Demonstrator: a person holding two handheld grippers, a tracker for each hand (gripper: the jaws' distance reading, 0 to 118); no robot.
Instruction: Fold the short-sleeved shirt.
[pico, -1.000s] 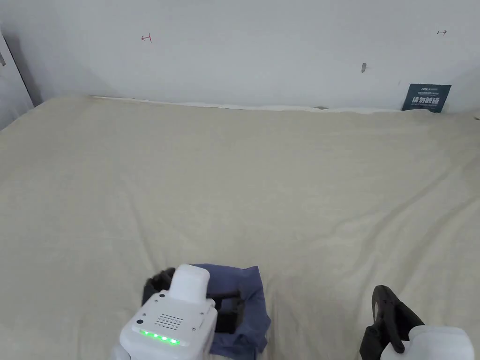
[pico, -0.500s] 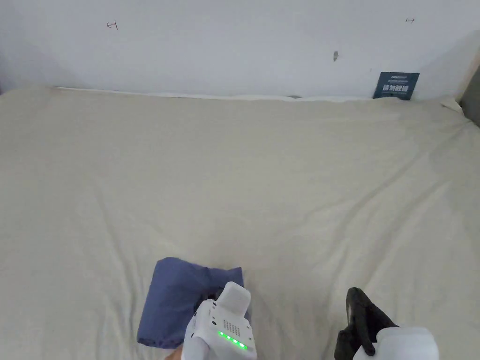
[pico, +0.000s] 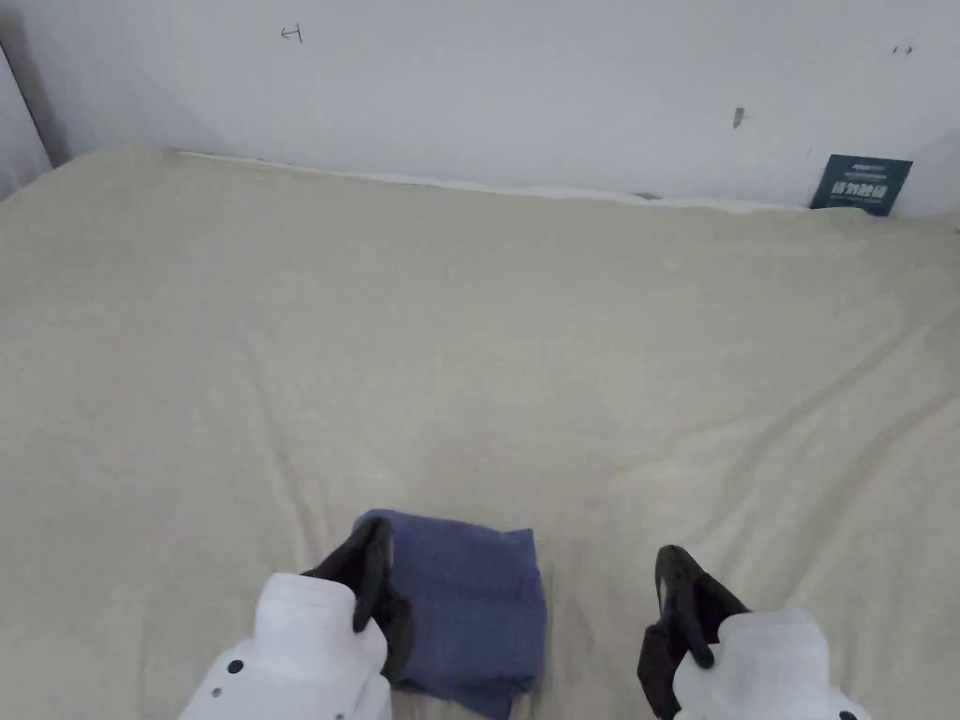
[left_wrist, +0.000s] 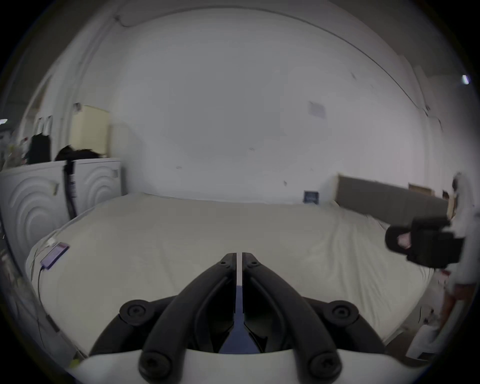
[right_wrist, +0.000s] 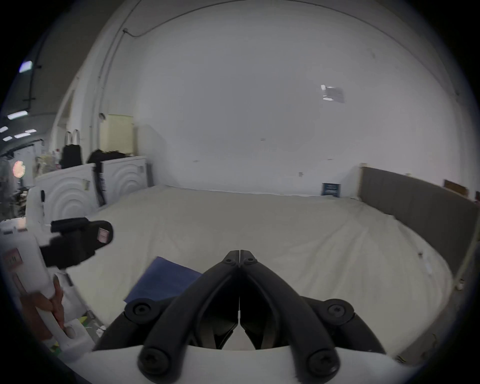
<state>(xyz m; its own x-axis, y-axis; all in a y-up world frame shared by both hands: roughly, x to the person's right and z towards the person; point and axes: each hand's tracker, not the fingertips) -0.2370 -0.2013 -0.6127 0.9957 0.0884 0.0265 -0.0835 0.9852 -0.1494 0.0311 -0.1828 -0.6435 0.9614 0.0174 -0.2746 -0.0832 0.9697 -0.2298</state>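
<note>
The short-sleeved shirt (pico: 469, 600) is dark blue and lies as a small flat folded square near the front edge of the bed (pico: 487, 356). My left gripper (pico: 378, 539) hovers over the shirt's left edge, jaws shut with nothing between them. In the left gripper view its tips (left_wrist: 239, 257) meet with a hairline gap, and a strip of blue shirt (left_wrist: 239, 337) shows below. My right gripper (pico: 668, 562) is a short way right of the shirt, shut and empty. The right gripper view shows the shut tips (right_wrist: 240, 253), the shirt (right_wrist: 166, 278) and the left gripper (right_wrist: 101, 233).
A cream sheet with shallow creases covers the bed. A white wall runs behind it, with a small dark blue card (pico: 861, 185) at the back right. A grey headboard (right_wrist: 415, 207) bounds the right side, white cabinets (left_wrist: 31, 197) the left. A small device (left_wrist: 54, 254) lies on the bed's left edge.
The left gripper, which lay on the crumpled shirt with its jaws apart, has let go and drawn back to the shirt's left edge. The shirt now lies flat and square. The camera shifted.
</note>
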